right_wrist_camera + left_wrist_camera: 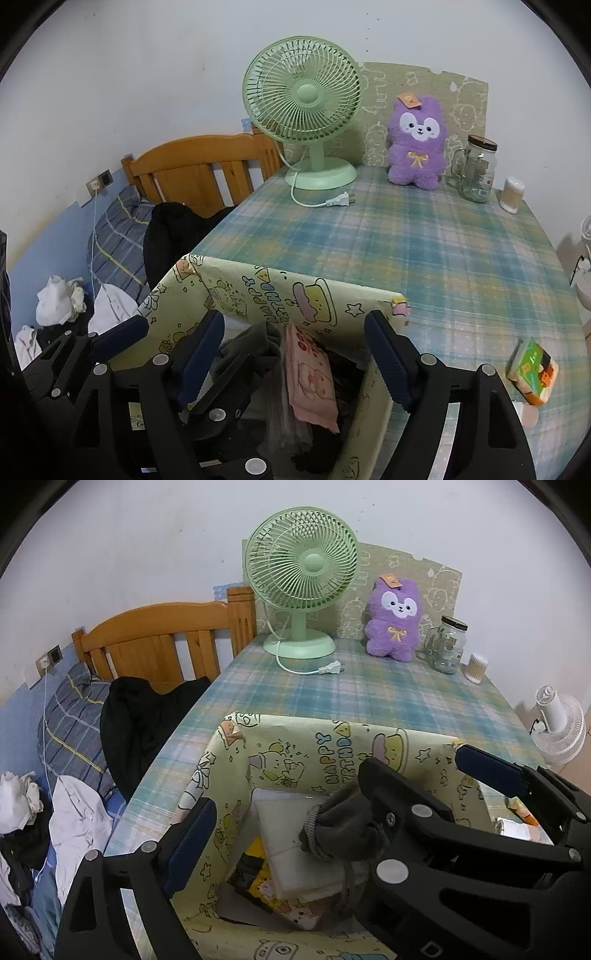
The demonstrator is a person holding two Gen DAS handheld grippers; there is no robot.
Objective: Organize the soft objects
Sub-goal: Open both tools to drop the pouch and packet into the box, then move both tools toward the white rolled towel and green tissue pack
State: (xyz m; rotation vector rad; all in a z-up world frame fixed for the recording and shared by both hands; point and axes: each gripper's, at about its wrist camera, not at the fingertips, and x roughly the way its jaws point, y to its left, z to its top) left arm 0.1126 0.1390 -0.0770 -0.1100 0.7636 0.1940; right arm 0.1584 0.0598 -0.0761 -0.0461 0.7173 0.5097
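**Bench (461, 258), plaid cover**
- Paper-wrapped box (332, 746), yellow cartoon print, open top, at the near edge under both your tools.
 - Inside: a flat white packet (291, 830), a yellow-and-black cartoon item (255, 867) beneath it, a pink packet (310, 376) standing on edge, and dark things lower down that you cannot make out.
 - Grey knit cloth (340, 830): bunched over the box's open top, against the right finger of your left tongs (284, 812).
- Left tongs: fingers spread wide over the box. The cloth seems to hang on one finger rather than being pinched, though that finger hides the contact.
- Right tongs (295, 354): also spread, not clamping anything. The pink packet lies between the fingers, and the right finger is at the box's right wall.
- Purple plush (415, 144): upright at the back, well apart from the box.
- Green fan (303, 99): left of the plush, plug lying loose on the cover.
- Lidded glass jar (480, 170): right of the plush, with a glass mug (458, 166) touching it.
- Green-and-orange pack (532, 369): near the right edge.

**Bed (74, 720)**
- Left of the bench, with heaped clothes.
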